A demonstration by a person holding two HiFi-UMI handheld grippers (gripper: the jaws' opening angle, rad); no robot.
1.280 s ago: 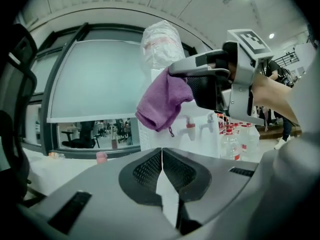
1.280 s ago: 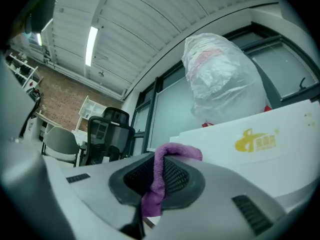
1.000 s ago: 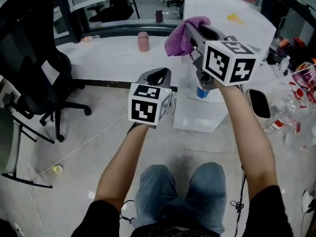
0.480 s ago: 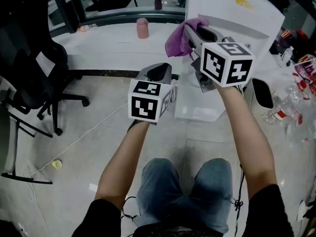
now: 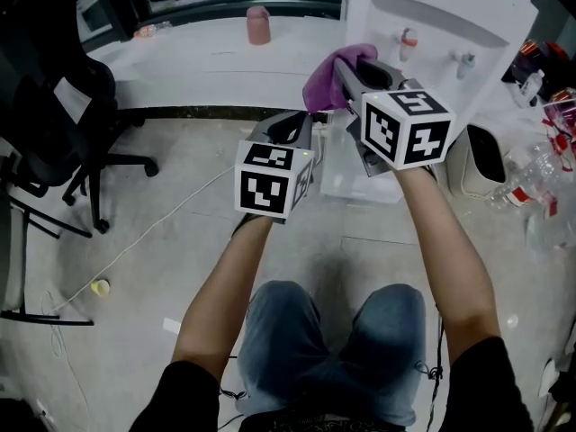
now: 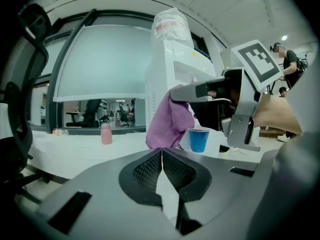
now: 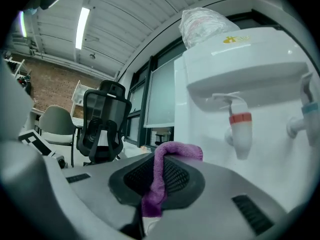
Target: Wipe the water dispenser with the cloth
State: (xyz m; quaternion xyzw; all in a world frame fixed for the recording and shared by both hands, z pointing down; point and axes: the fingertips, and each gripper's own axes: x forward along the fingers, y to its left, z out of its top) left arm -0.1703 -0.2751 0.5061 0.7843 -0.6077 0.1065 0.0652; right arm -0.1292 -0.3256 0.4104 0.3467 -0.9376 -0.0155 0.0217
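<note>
Now the right gripper [image 5: 342, 72] is clamped on the purple cloth [image 5: 328, 77], its jaws pinched together on the fabric. In the right gripper view the cloth [image 7: 159, 184] runs as a strip along the pads and folds over their tip toward 2 o'clock. In the left gripper view it hangs with its long axis vertical [image 6: 167, 119]. The cloth sits just at 9 o'clock of the water dispenser [image 5: 468, 12], facing its front. The left gripper [image 5: 292, 126] has its jaws pressed together on nothing. Compared with a second ago, the dispenser's red tap [image 5: 408, 39] has come into the head view. Only the left gripper view shows the blue cup [image 6: 199, 140].
</note>
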